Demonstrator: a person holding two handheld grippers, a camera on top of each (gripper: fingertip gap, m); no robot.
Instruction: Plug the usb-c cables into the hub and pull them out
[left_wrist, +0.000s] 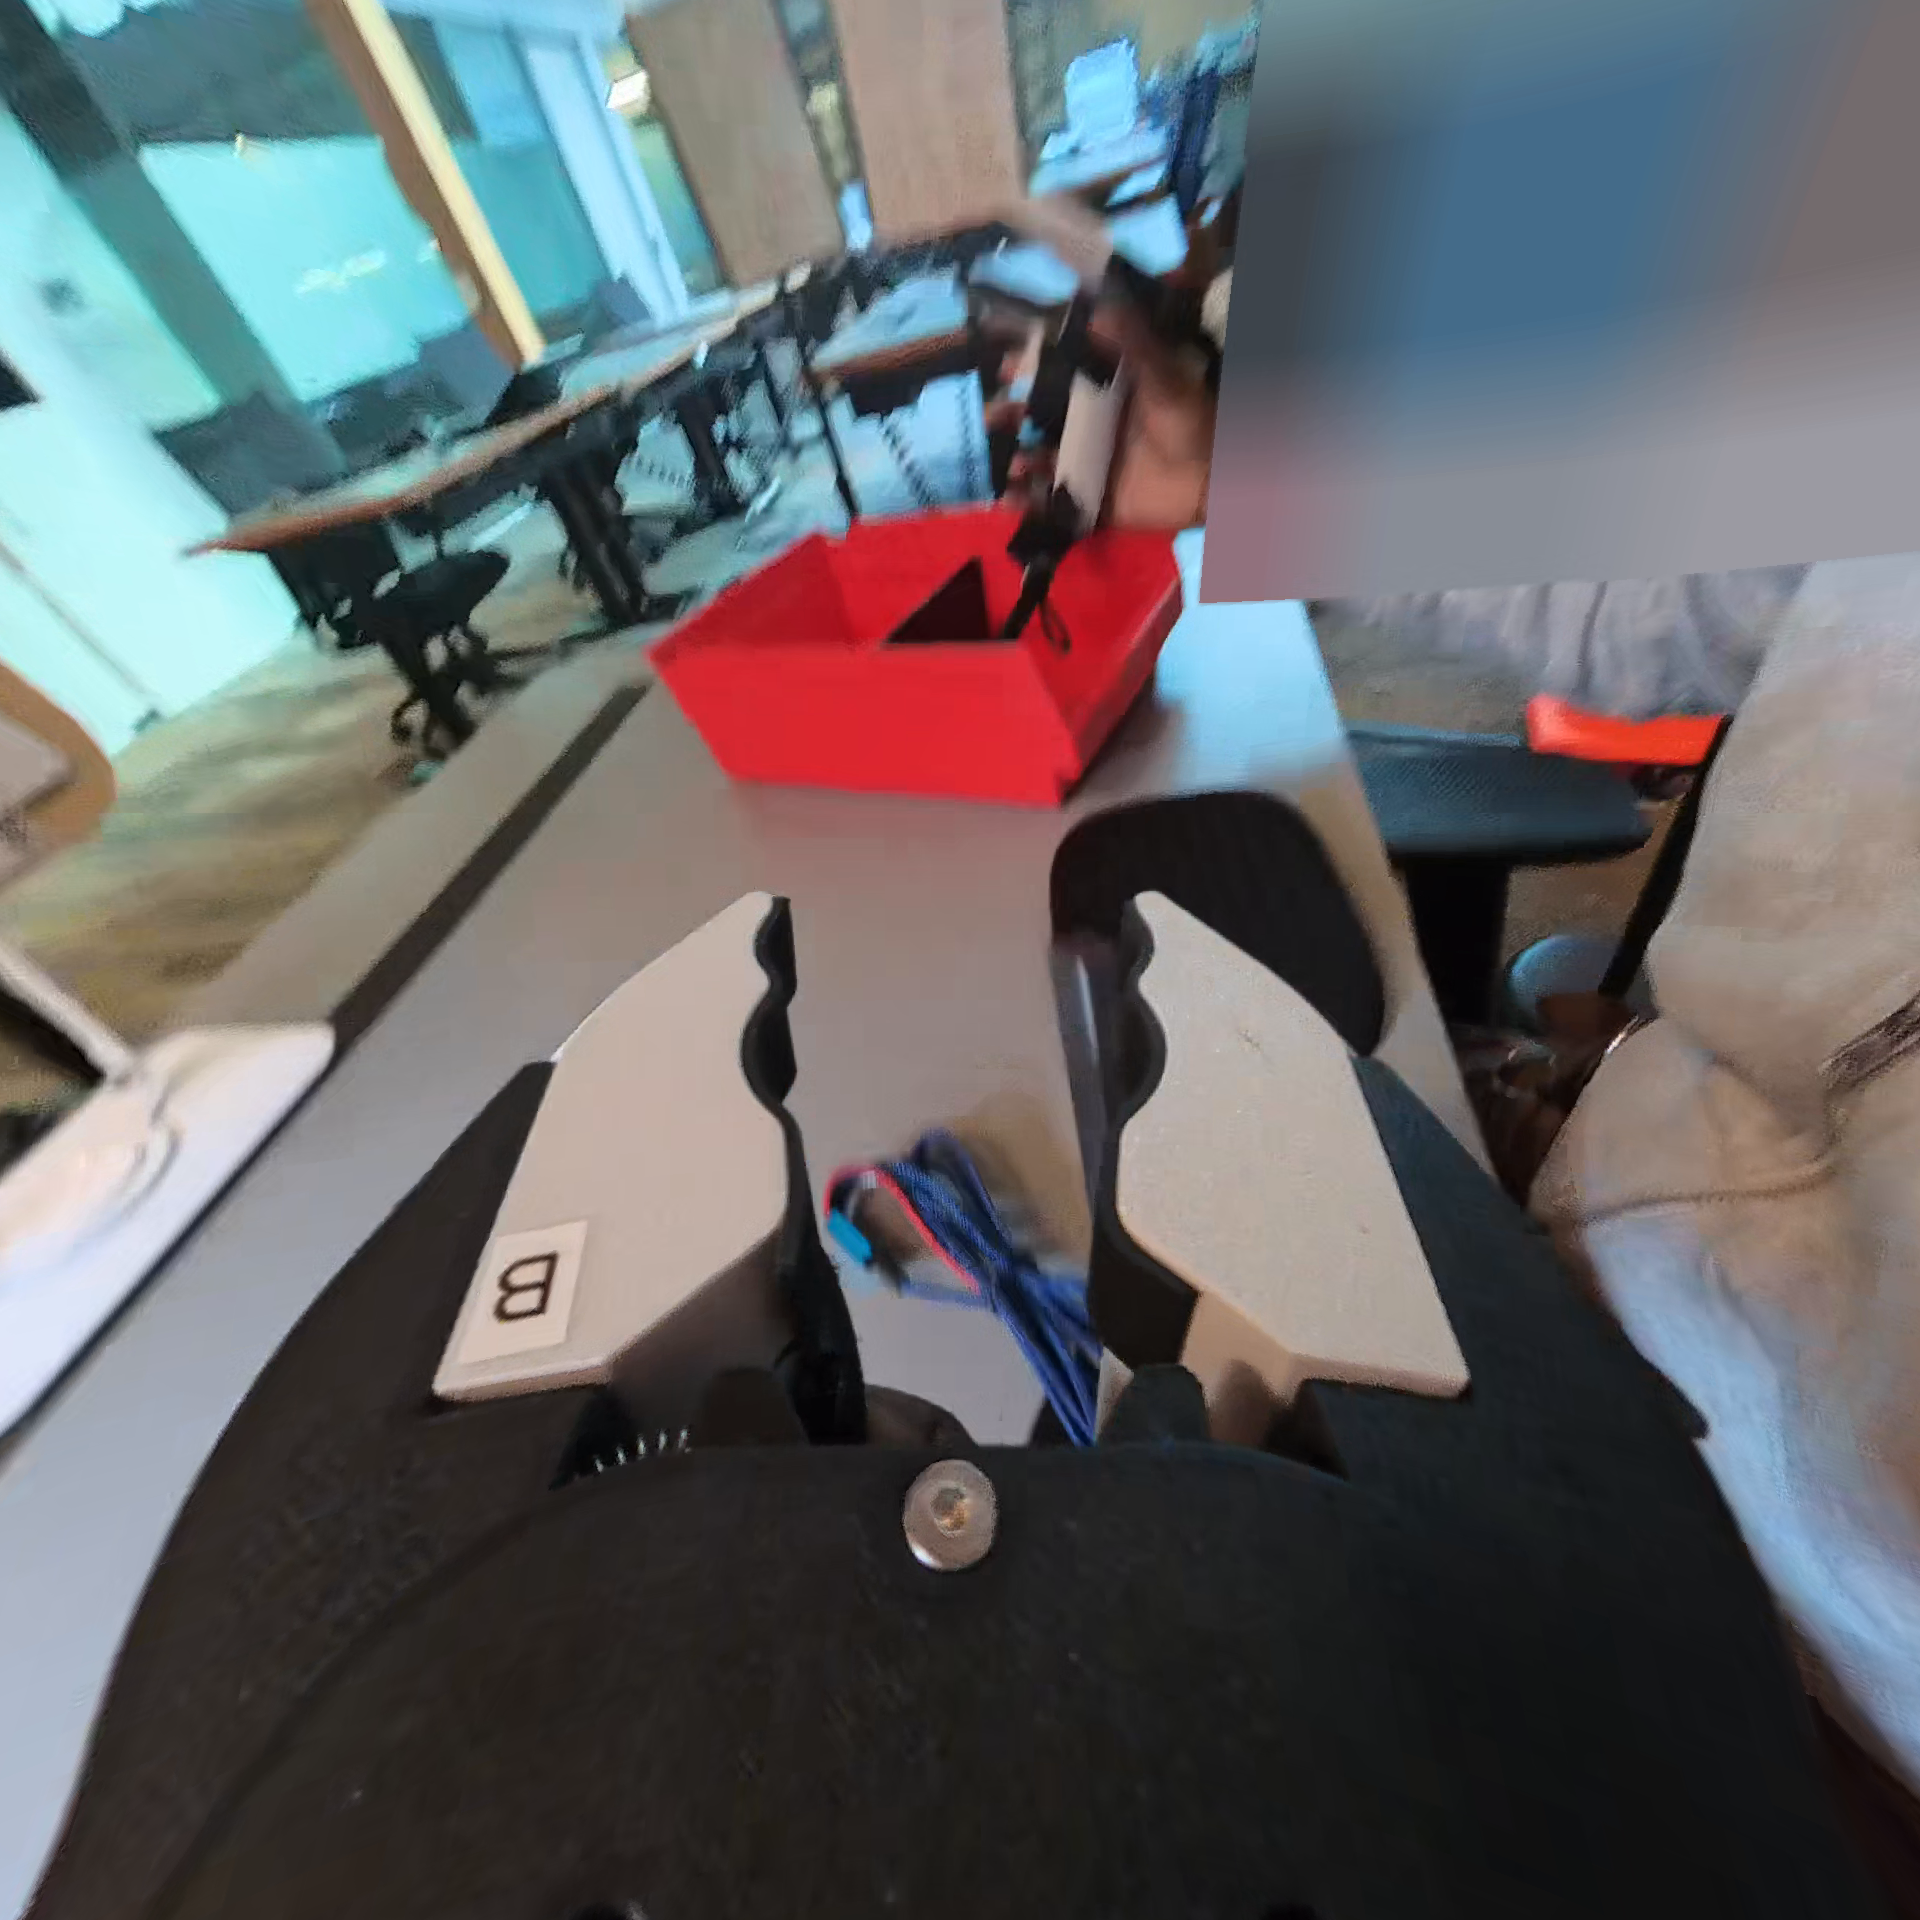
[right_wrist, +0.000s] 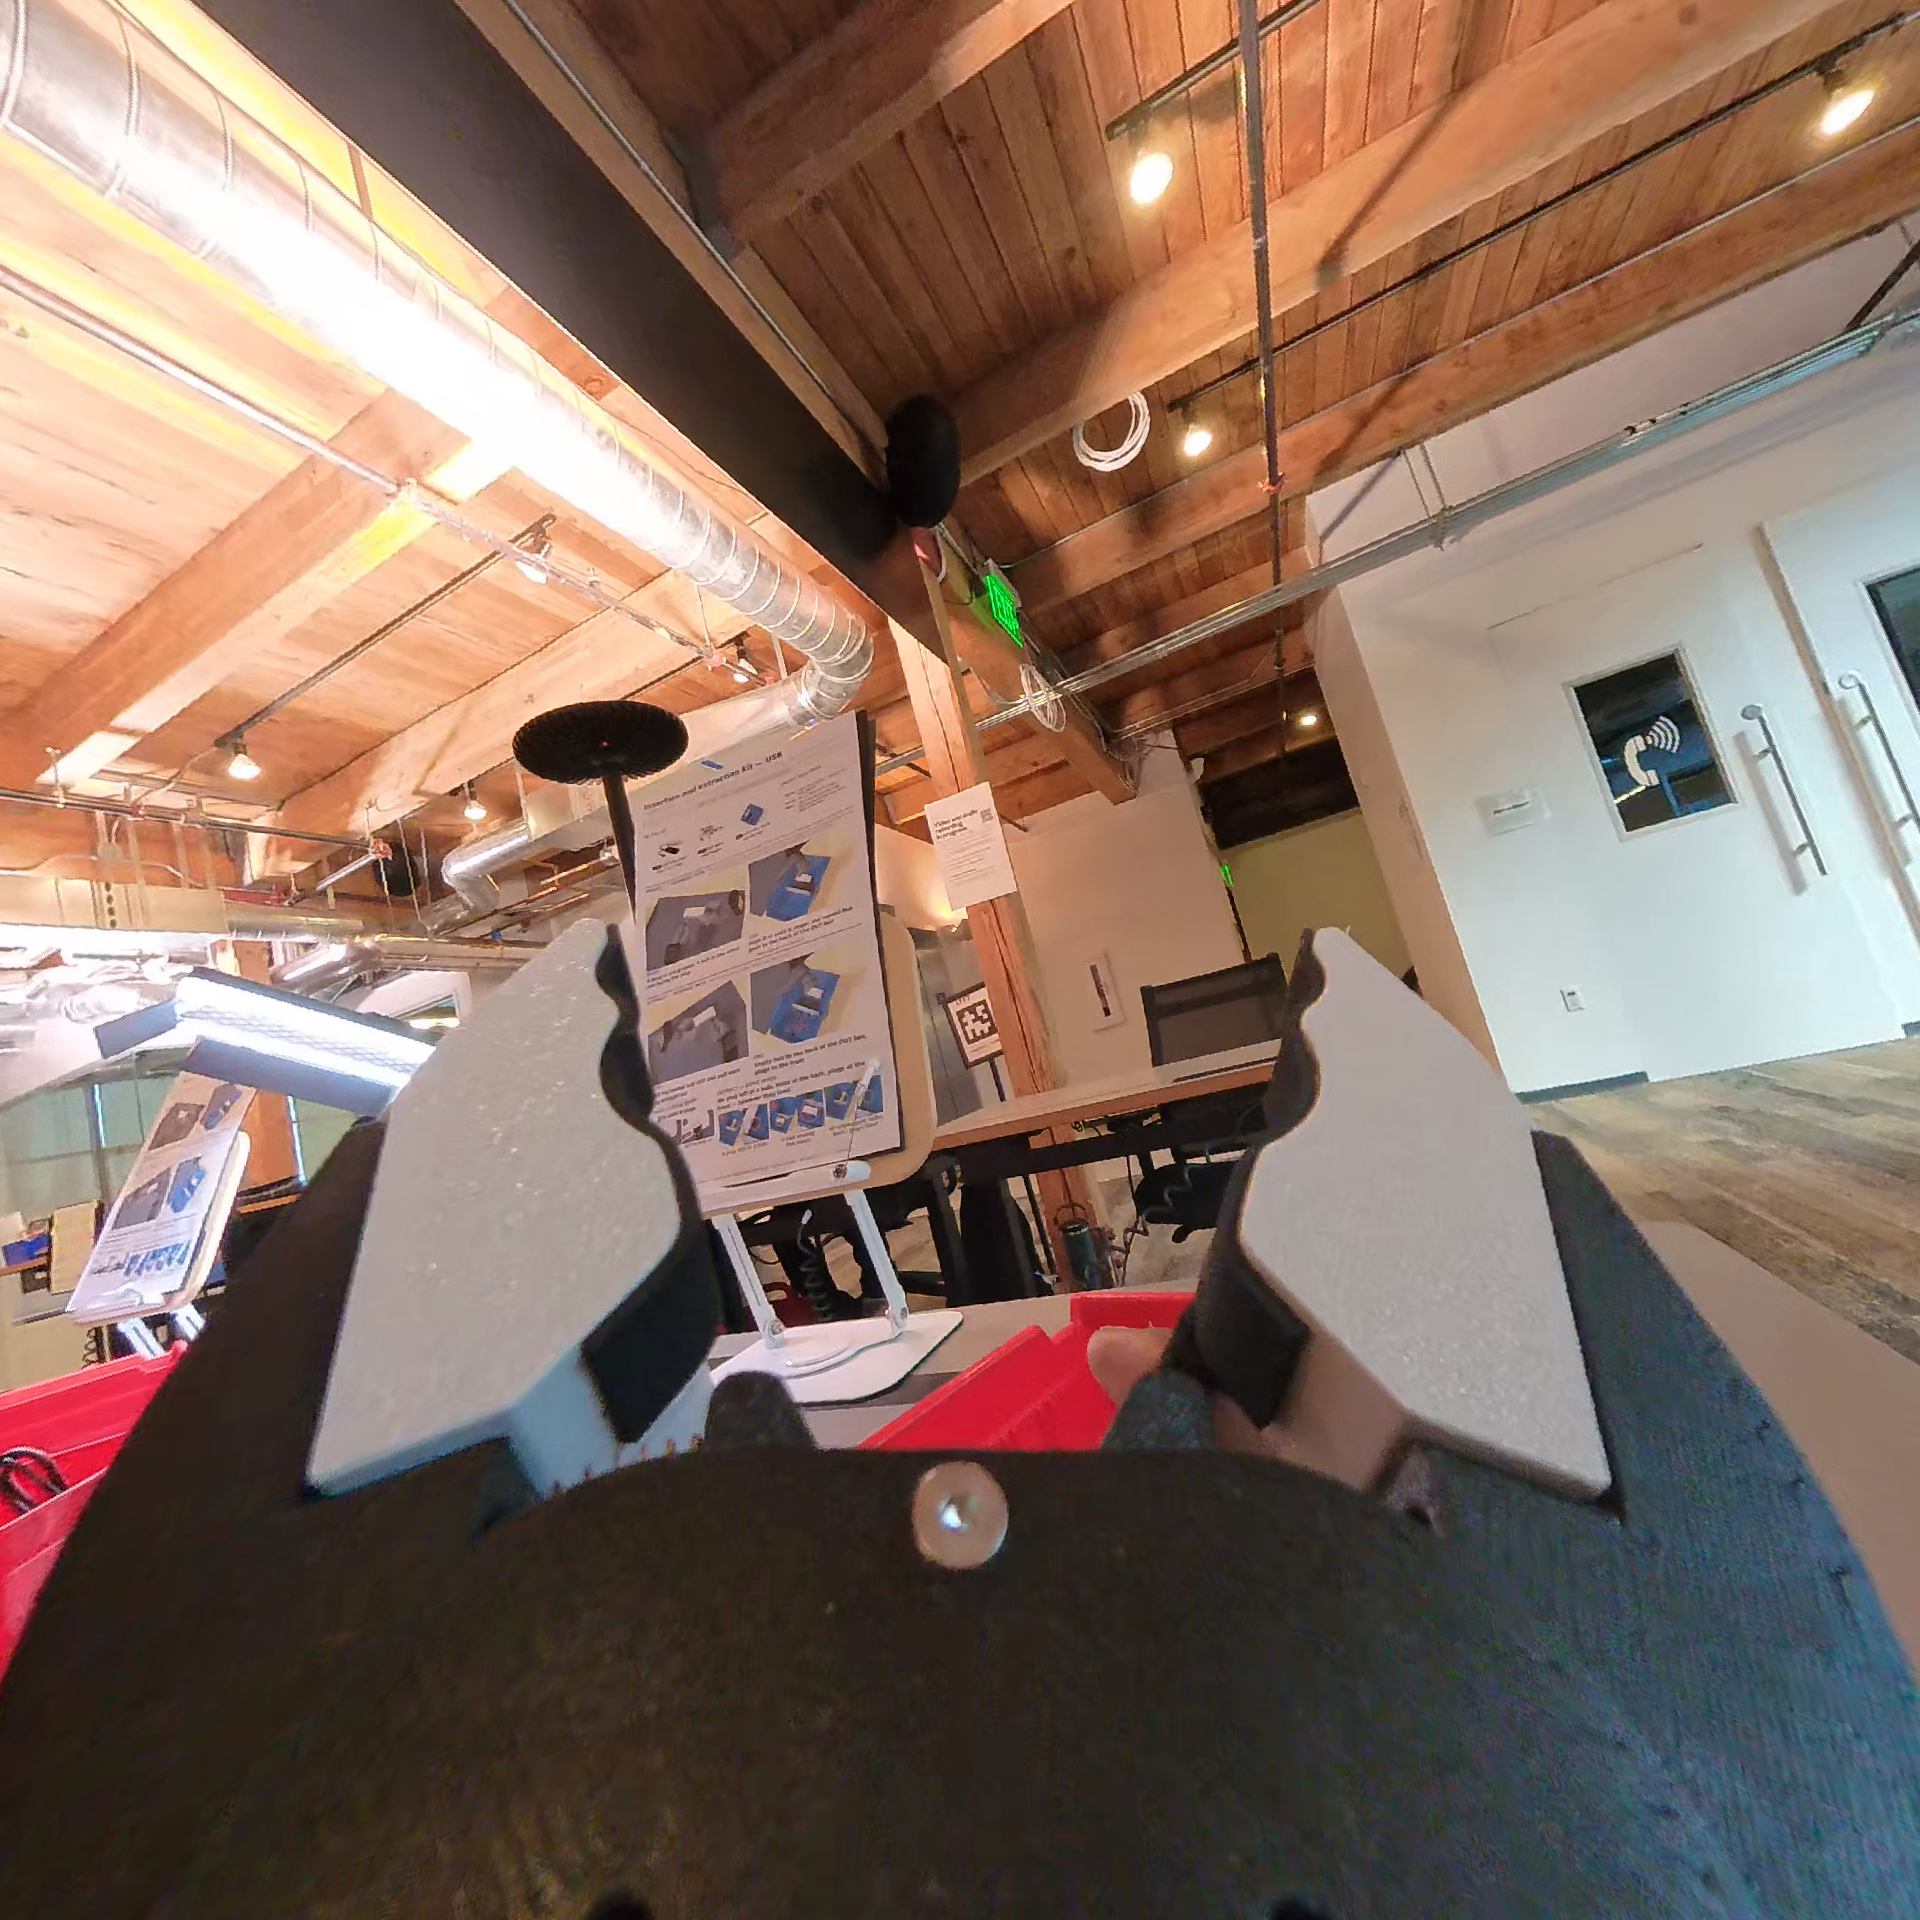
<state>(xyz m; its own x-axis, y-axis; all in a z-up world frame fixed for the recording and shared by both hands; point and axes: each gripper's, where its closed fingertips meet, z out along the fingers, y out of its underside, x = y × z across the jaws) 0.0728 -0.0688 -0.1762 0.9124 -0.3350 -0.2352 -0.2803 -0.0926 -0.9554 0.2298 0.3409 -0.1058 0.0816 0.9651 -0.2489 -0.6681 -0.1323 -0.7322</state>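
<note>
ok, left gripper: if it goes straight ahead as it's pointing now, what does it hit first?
Probably the grey table: the left gripper is open and angled down over it. The blue cable lies lower between the fingers; the red bin sits farther along. Depth is unclear.

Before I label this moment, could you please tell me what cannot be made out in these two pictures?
- Hub: not identifiable in either view.
- Blue cable: left wrist view, motion-blurred; its lower run is hidden behind the left gripper, so its plugs cannot be told.
- Red bin: left wrist view, its walls hide the contents; the right gripper reaching in is blurred.
- Right wrist view: right gripper tilts toward the ceiling; its body hides the table.
</note>
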